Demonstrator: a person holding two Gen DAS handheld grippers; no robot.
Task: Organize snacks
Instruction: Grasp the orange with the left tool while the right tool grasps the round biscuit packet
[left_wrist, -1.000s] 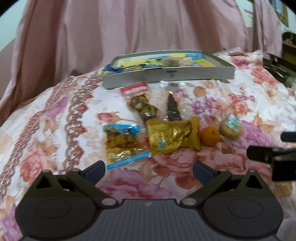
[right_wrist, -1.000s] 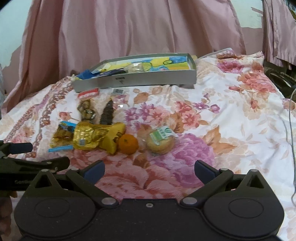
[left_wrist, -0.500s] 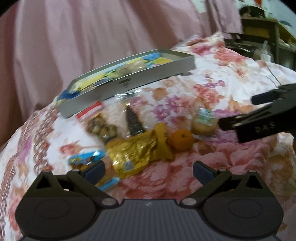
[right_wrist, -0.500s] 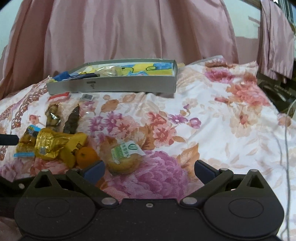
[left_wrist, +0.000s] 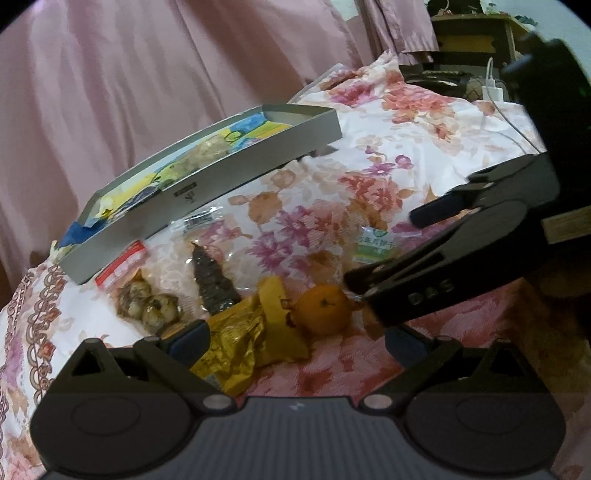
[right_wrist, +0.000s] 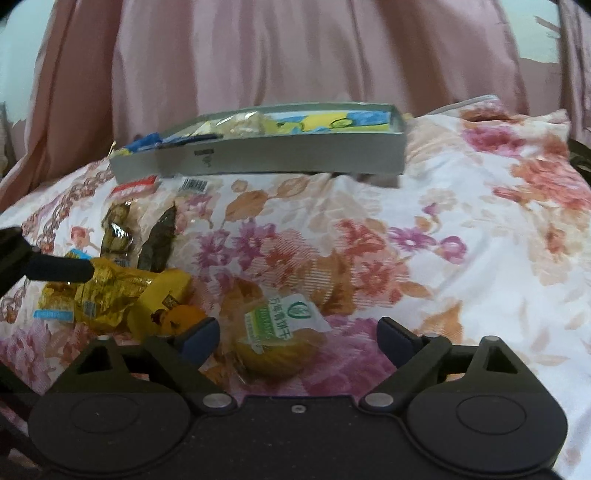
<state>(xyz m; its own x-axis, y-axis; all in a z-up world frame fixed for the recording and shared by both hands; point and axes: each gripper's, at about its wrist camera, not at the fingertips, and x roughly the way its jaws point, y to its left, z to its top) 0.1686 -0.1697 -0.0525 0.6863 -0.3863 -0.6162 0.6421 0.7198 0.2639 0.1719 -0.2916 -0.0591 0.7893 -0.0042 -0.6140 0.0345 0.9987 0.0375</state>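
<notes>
A flat grey cardboard box (right_wrist: 258, 158) with a colourful printed lining sits on a flower-patterned bedspread (right_wrist: 461, 258). In front of the box lies a row of snacks. A round biscuit in a clear wrapper (right_wrist: 275, 343) carries a green and white label with Chinese writing too blurred to read. The right claw (right_wrist: 297, 338) straddles it, jaws wide but closing, pads not touching. The letters "DAS" show on that claw's finger. The left claw (left_wrist: 295, 338) stands wide open over a crinkled gold foil packet (left_wrist: 236, 347), holding nothing. A small orange fruit (left_wrist: 323, 308) lies between packet and biscuit. Claw bodies hide the nearest bedspread.
</notes>
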